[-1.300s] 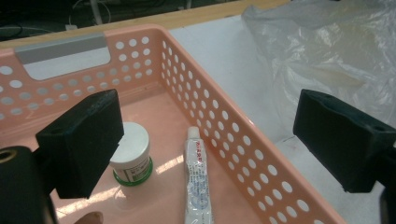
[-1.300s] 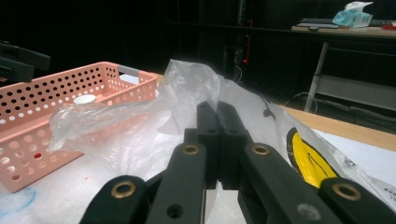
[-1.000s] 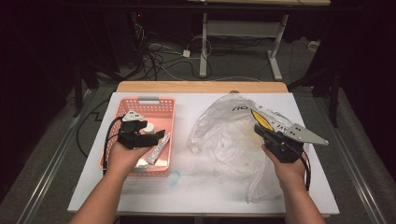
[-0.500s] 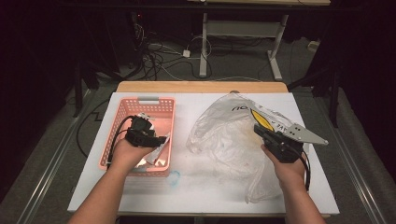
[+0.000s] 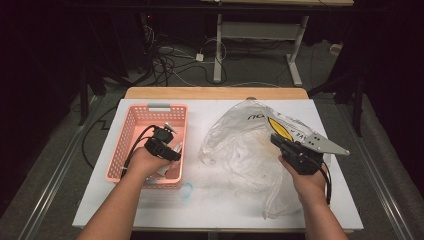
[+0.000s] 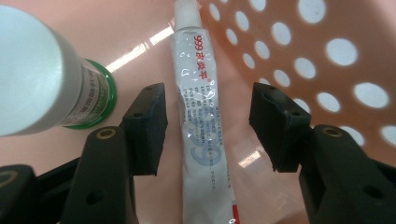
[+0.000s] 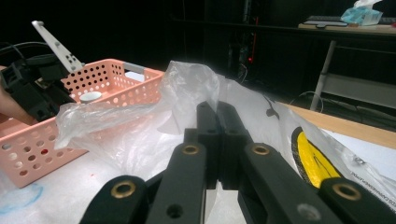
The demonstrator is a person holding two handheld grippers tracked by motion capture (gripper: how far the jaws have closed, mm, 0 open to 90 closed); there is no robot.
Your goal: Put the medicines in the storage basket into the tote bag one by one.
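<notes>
While left gripper [image 6: 208, 133] is closing around tube [image 6: 201, 126] lying flat on floor of pink basket [image 5: 131, 130], pads not yet touching; keep tube centred, avoiding bottle [image 6: 42, 70] alongside. Right gripper [image 7: 217, 140] is pinching plastic bag [image 5: 245, 150] shut, holding it steady.

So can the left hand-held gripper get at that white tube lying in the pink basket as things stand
Probably yes. The left hand-held gripper already straddles the white tube with open jaws that have just been closing, gaps on both sides. The white-capped bottle stands just left, apart from the tube.
</notes>
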